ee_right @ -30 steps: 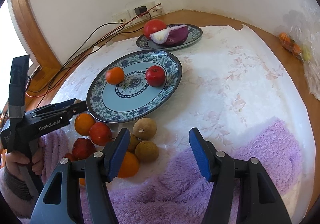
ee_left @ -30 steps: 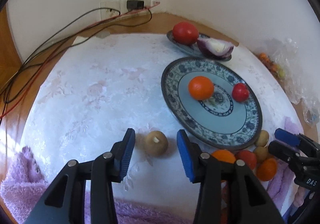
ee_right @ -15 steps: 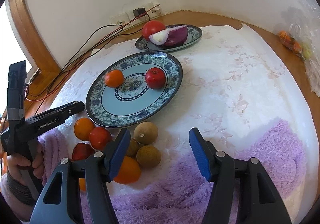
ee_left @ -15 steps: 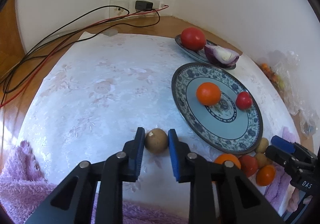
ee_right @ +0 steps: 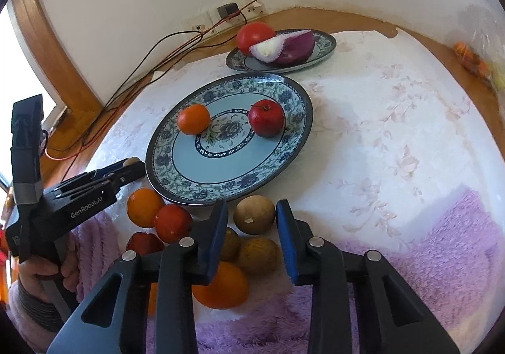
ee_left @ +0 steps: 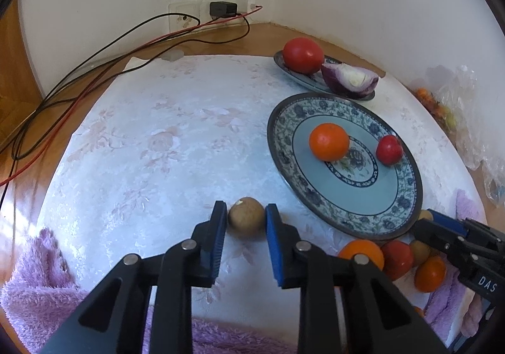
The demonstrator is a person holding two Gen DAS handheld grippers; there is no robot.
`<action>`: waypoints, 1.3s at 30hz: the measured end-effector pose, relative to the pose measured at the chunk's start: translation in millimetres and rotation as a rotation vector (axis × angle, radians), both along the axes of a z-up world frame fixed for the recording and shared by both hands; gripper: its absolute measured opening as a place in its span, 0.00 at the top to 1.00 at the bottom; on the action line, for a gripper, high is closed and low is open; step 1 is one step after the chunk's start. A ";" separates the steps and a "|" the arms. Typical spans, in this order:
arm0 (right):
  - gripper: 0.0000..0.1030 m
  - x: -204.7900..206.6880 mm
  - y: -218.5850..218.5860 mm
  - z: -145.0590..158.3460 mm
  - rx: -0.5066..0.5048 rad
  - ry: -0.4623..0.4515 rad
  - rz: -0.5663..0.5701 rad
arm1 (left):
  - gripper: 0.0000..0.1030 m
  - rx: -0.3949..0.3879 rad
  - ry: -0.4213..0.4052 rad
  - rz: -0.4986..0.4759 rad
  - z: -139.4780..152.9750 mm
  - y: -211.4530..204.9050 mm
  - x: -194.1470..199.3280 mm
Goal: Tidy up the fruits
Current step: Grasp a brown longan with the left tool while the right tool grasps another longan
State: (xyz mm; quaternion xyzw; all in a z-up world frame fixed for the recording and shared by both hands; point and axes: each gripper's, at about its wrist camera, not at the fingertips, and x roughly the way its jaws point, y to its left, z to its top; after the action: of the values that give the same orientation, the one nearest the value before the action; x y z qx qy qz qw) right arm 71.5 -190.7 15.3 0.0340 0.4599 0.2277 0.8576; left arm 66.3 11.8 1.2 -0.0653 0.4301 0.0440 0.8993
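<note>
My left gripper (ee_left: pixel 246 221) is shut on a small brown fruit (ee_left: pixel 246 217), just left of the large blue patterned plate (ee_left: pixel 407 208). The plate holds an orange (ee_left: pixel 329 141) and a red apple (ee_left: pixel 389 149). My right gripper (ee_right: pixel 252 221) has its pads on both sides of another brown fruit (ee_right: pixel 255 214) at the plate's (ee_right: pixel 176 183) near rim; contact is not clear. A heap of oranges, red fruits and brown fruits (ee_right: pixel 176 227) lies beside it. The left gripper also shows in the right wrist view (ee_right: pixel 132 169).
A smaller plate (ee_right: pixel 325 47) behind holds a tomato (ee_right: pixel 254 36) and a cut red onion (ee_right: pixel 290 46). Cables (ee_left: pixel 94 69) run from a wall socket at the back left. A plastic bag (ee_left: pixel 454 101) lies at the right edge. A purple towel (ee_right: pixel 442 259) lies in front.
My left gripper has stayed shut on the brown fruit and moved slightly. My right gripper has moved forward over the fruit heap and narrowed its jaws around a brown fruit.
</note>
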 end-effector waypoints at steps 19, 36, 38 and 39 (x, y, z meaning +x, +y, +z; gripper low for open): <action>0.72 -1.8 -5.9 -1.5 0.039 -0.019 -0.015 | 0.76 -0.002 0.000 0.002 -0.6 -1.6 0.2; 0.72 -6.5 -12.8 6.0 0.038 -0.071 -0.030 | 0.76 -0.020 -0.043 -0.037 19.9 -8.9 -13.4; 0.72 -7.6 -14.3 8.3 0.042 -0.079 -0.031 | 0.76 -0.027 -0.048 -0.038 23.4 -8.2 -14.6; 0.72 -8.1 -14.6 9.3 0.043 -0.083 -0.032 | 0.76 -0.030 -0.051 -0.037 25.2 -7.9 -15.1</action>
State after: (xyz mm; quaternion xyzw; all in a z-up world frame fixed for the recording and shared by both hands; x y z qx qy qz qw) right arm 63.5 -205.3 24.6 0.0504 0.4183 0.2248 0.8786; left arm 51.2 3.9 26.4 -0.0720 0.4089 0.0191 0.9095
